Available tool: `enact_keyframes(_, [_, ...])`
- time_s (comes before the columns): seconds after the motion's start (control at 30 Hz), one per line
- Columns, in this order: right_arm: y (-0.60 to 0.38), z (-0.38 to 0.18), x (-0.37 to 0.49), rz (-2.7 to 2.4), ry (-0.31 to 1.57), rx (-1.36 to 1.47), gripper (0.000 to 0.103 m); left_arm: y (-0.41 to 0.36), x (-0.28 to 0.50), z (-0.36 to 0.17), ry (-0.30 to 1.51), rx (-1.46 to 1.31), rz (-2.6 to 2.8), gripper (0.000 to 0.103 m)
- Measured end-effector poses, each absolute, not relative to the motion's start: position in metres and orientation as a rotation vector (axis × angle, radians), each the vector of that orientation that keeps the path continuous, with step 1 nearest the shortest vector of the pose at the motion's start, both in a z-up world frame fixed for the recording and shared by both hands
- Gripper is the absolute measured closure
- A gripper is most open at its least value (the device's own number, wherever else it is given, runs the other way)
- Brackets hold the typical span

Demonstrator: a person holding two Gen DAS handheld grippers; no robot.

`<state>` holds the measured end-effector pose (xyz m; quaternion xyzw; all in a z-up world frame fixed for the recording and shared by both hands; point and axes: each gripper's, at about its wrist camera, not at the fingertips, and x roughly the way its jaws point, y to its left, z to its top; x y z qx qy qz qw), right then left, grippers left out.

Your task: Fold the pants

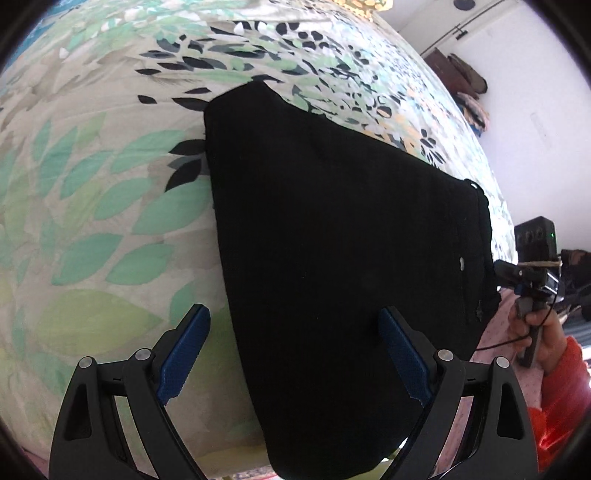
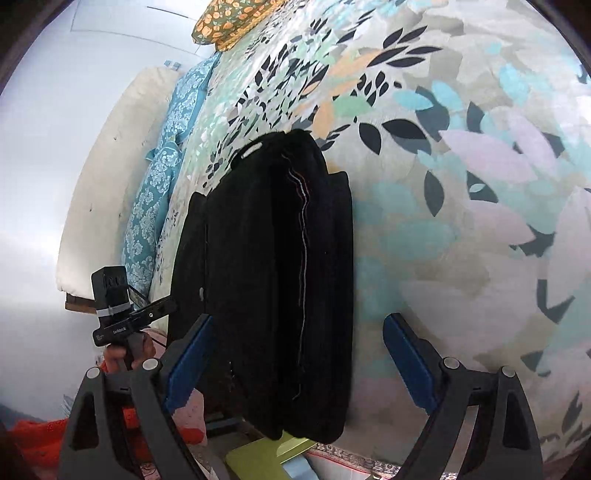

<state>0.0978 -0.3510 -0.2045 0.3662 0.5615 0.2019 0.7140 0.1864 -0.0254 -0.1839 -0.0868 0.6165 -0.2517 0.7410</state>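
The black folded cloth pants lie flat on my bed's leaf-printed sheet, with their near end hanging over the bed's edge towards me. In my left wrist view the far corner of the pants points up the bed, and the waistband with its small white eyelets runs down the right side. In my right wrist view the pants show as stacked layers with a thin pale seam line running along their length. Bare sheet spreads wide to the right of the pants there, and to the left of them in the left view.

My left gripper stands wide open, its blue-padded fingers holding nothing; one sits over the sheet and the other over the pants. My right gripper is just as wide open and empty, its fingers straddling the near end of the pants.

An orange-patterned pillow lies at the far end of the bed, a blue patterned cloth runs along its left side, and white walls stand behind.
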Motion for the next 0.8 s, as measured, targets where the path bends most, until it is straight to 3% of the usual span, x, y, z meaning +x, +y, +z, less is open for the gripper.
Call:
enact_keyframes(0.07, [-0.347,-0.205,0.105,0.474,1.238,0.834,0.014,-0.032,0.189,-0.193,1.370,-0.208,-0.577,0.010])
enact_keyframes(0.1, [-0.341,-0.206,0.107,0.509,1.240,0.853,0.036,-0.035,0.189,-0.192,1.358,-0.218,-0.592,0.022])
enact_keyframes(0.17, [-0.333,-0.208,0.112,0.504,1.258,0.804,0.050,-0.038,0.189,-0.189,1.346,-0.204,-0.578,0.040])
enact_keyframes(0.2, [-0.331,-0.207,0.110,0.516,1.249,0.802,0.059,-0.036,0.189,-0.185,1.331,-0.202,-0.575,0.055])
enact_keyframes(0.23, [-0.332,-0.204,0.108,0.526,1.232,0.815,0.061,-0.033,0.187,-0.181,1.315,-0.212,-0.581,0.065])
enact_keyframes(0.3, [-0.330,-0.195,0.105,0.556,1.195,0.819,0.068,-0.027,0.184,-0.172,1.292,-0.241,-0.595,0.072])
enact_keyframes(0.57, [-0.322,-0.146,0.121,0.620,1.097,0.794,0.071,-0.025,0.196,-0.129,1.201,-0.247,-0.602,0.076])
enact_keyframes(0.8, [-0.337,-0.116,0.214,0.595,1.039,0.716,0.071,-0.035,0.278,-0.095,1.102,-0.216,-0.556,0.076])
